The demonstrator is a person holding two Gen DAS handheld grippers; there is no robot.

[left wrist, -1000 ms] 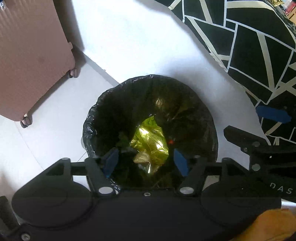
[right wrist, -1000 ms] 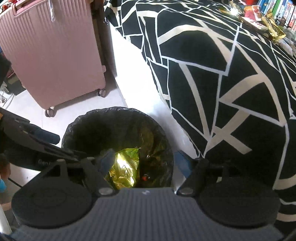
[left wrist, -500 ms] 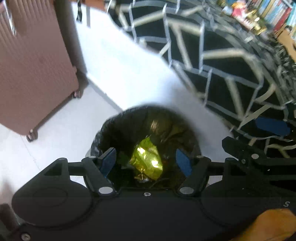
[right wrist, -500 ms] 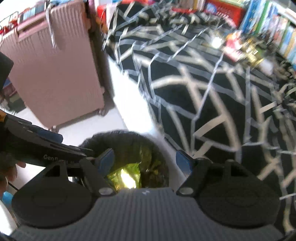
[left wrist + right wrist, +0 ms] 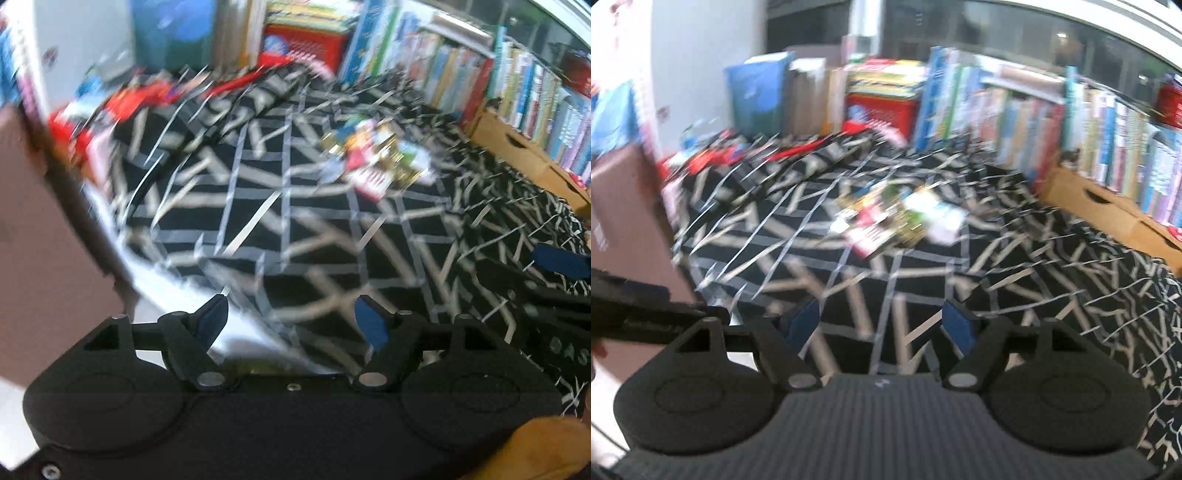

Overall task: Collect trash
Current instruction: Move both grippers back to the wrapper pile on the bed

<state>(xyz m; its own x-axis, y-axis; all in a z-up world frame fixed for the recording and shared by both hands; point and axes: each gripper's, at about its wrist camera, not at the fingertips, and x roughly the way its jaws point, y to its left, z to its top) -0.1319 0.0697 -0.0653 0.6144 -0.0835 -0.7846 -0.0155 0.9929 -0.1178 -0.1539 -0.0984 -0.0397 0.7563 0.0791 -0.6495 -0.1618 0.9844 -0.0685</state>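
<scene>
From the left wrist camera, the left gripper [image 5: 293, 321], black with blue pads, has its two fingers spread wide with nothing between them. Beyond it lies a black bedspread with pale geometric lines [image 5: 280, 229], heavily blurred. A heap of crumpled colourful wrappers [image 5: 380, 162], the trash, sits on the bedspread far ahead and a little to the right, well apart from the fingertips. A dusty-pink hard suitcase [image 5: 33, 251] fills the left edge. A row of upright books [image 5: 509, 70] runs along the back right, above brown cardboard boxes [image 5: 517, 147]. The other black tool shows at the right edge, one blue pad [image 5: 561, 260] visible.

From the right wrist camera, the right gripper [image 5: 881, 326] is likewise spread, empty between its blue pads. The wrapper heap [image 5: 901, 221] lies on the patterned bedspread [image 5: 1015, 295] ahead, near the middle, not touched by anything. A red crate [image 5: 882, 110] and the books [image 5: 1052, 122] stand behind. The pink suitcase [image 5: 624, 229] is at the left, with the left tool's black body just below it.
</scene>
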